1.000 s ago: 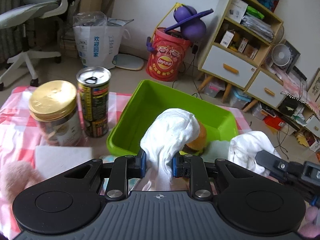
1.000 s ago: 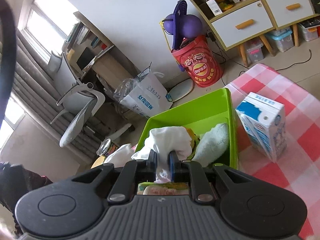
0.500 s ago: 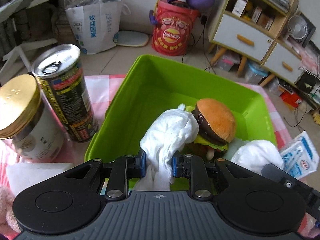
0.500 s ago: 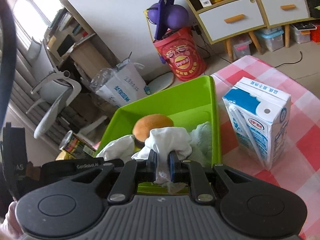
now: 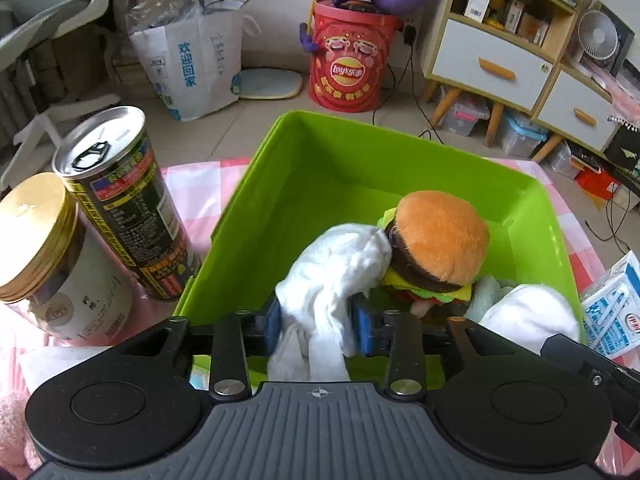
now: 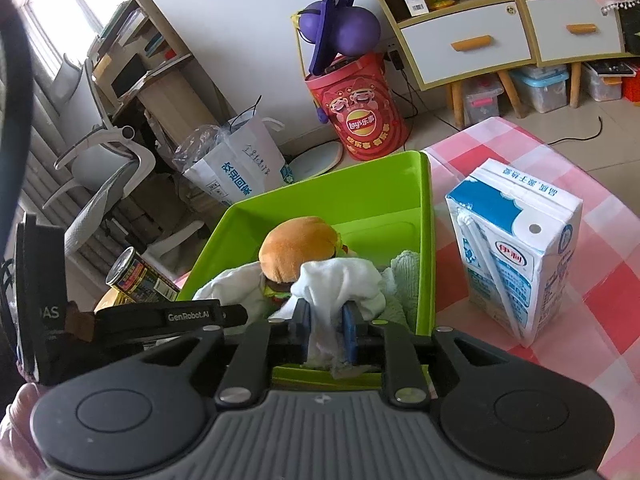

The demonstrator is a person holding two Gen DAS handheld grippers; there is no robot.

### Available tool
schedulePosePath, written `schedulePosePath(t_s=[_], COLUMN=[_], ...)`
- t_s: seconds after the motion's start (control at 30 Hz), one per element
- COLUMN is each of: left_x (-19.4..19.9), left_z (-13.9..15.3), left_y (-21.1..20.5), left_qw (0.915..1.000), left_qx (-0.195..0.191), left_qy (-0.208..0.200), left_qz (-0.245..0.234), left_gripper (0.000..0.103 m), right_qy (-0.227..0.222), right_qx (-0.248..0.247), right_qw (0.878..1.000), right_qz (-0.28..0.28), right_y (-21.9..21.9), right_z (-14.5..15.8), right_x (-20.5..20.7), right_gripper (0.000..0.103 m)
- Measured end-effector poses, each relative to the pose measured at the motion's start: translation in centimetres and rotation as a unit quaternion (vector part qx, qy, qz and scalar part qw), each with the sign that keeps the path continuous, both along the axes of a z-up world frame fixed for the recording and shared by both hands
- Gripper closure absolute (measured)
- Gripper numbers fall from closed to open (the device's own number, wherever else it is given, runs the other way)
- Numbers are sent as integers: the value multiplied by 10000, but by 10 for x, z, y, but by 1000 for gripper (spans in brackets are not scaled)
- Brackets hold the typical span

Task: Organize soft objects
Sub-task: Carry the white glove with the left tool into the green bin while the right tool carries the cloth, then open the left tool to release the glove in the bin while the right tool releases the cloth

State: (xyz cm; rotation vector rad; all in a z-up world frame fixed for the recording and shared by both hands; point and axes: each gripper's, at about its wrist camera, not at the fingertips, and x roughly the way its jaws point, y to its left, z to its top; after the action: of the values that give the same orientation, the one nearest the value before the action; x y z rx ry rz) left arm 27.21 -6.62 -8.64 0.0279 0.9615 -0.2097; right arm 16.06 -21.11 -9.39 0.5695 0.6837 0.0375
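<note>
A green bin (image 5: 344,160) stands on the pink checked cloth; it also shows in the right wrist view (image 6: 424,216). A plush burger (image 5: 438,244) lies inside it, seen too in the right wrist view (image 6: 298,244), beside a pale green towel (image 6: 406,276). My left gripper (image 5: 318,322) is shut on a white cloth (image 5: 332,272) over the bin's near left part. My right gripper (image 6: 326,334) is shut on another white cloth (image 6: 340,284) over the bin's near right part; that cloth shows in the left wrist view (image 5: 528,316).
A dark drink can (image 5: 124,200) and a gold-lidded jar (image 5: 52,256) stand left of the bin. A milk carton (image 6: 516,252) stands right of it. A pink plush (image 5: 12,432) lies at the near left. A red bucket (image 5: 352,68), paper bag and cabinet stand beyond the table.
Both grippers have moved forward over the bin with their white cloths and lowered toward it. The burger and the bin's inside now show more fully.
</note>
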Motion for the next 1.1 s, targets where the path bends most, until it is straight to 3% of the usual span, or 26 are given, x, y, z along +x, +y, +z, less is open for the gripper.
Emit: schedulePosePath(t_s=[0.13, 0.33, 0.47, 0.6, 0.77, 1.1], left_x=[-5, -20, -34, -50, -71, -113], left_z=[6, 19, 28, 35, 42, 51], left_y=[0, 1, 5, 9, 13, 21], left_qw=[10000, 9998, 9997, 9997, 9996, 9992], left_qx=[-50, -25, 7, -20, -116, -155], left_qy=[-78, -178, -235, -247, -272, -364], left_qz=[4, -29, -14, -14, -17, 1], left_gripper=[42, 30, 24, 20, 13, 5], right_qy=[21, -14, -60, -127, -125, -71], right_qx=[84, 103, 43, 50, -47, -286], right_qw=[9999, 9999, 10000, 9999, 9999, 9994], right_qz=[-55, -59, 3, 46, 82, 174], right_y=[-4, -9, -7, -8, -9, -12], right_z=[4, 15, 24, 33, 44, 60], right_x=[-1, -6, -12, -21, -33, -63], right_gripper=[96, 83, 75, 56, 54, 37])
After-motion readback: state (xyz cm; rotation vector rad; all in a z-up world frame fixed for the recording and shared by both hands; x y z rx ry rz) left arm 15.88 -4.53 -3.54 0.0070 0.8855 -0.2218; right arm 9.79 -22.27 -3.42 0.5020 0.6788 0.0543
